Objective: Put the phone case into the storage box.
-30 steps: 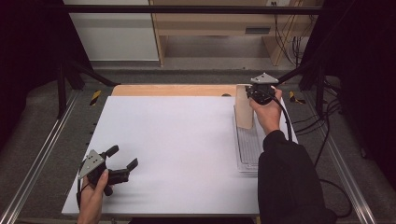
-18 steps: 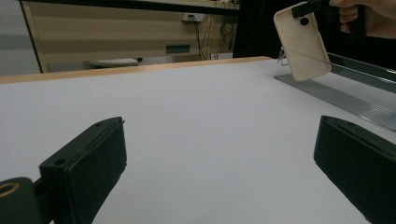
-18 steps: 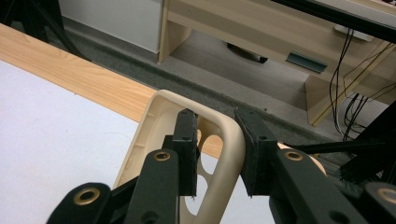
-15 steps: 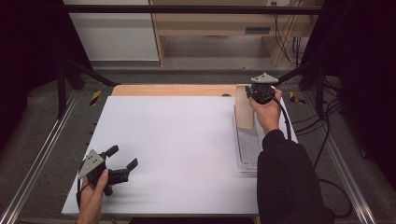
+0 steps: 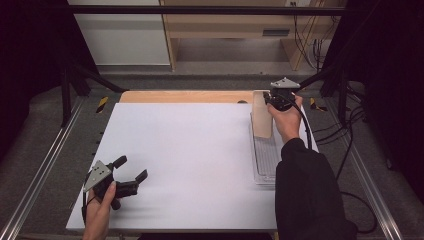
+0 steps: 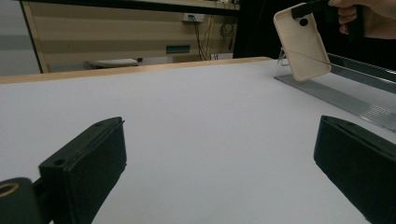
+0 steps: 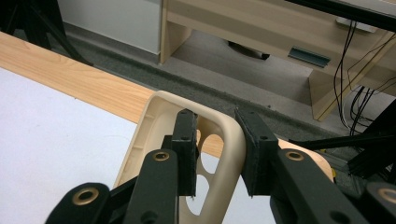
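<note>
Right gripper (image 5: 267, 100) clamps a beige phone case (image 5: 262, 120) at upper right; left gripper (image 5: 131, 169) rests wide open, lower left.

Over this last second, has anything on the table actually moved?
Nothing visibly changed. The right gripper stays clamped on the beige phone case above the clear rack, and the left gripper stays open over the white table.

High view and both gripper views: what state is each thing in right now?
Phone case: beige, lifted and tilted above the clear rack, held at its top edge.
Right tongs: shut on the phone case's rim.
Left tongs: open, holding nothing, low over the white sheet.
Clear rack: lying flat at the sheet's right edge.
White sheet: flat, bare.
</note>
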Available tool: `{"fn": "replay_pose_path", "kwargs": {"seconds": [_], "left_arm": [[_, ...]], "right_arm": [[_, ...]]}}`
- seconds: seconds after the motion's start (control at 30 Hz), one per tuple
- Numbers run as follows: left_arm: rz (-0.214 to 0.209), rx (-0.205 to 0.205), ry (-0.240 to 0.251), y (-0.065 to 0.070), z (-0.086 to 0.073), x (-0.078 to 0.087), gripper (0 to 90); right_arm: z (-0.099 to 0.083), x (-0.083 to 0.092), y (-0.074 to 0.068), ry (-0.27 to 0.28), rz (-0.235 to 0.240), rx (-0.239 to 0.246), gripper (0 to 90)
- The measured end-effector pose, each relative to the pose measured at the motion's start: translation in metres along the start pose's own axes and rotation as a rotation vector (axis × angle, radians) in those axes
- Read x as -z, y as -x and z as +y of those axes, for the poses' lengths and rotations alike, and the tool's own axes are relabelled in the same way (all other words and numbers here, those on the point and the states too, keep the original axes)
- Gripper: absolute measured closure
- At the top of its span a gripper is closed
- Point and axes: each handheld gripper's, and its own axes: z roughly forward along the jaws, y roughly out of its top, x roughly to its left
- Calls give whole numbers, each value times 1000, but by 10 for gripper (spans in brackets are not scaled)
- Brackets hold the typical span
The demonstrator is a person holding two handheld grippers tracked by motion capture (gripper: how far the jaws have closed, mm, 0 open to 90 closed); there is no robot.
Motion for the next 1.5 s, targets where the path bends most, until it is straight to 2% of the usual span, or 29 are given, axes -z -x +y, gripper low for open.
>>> {"fn": "replay_pose_path", "kwargs": {"seconds": [0.27,0.6,0.97,1.17,1.5], "left_arm": [[-3,-2,2,0,0,0,20],[-3,-5,-3,0,0,0,20],[-2,-1,3,0,0,0,19],[-3,-7,-2,0,0,0,19],[-5,-1,5,0,1,0,19]], "right_arm": [[1,-1,1,-11,-14,-17,681],[9,-3,1,-34,-8,-8,678],[7,-6,2,-47,-6,-12,666],[7,-8,3,-58,-11,-42,654],[6,-10,2,-62,-13,-44,636]]}}
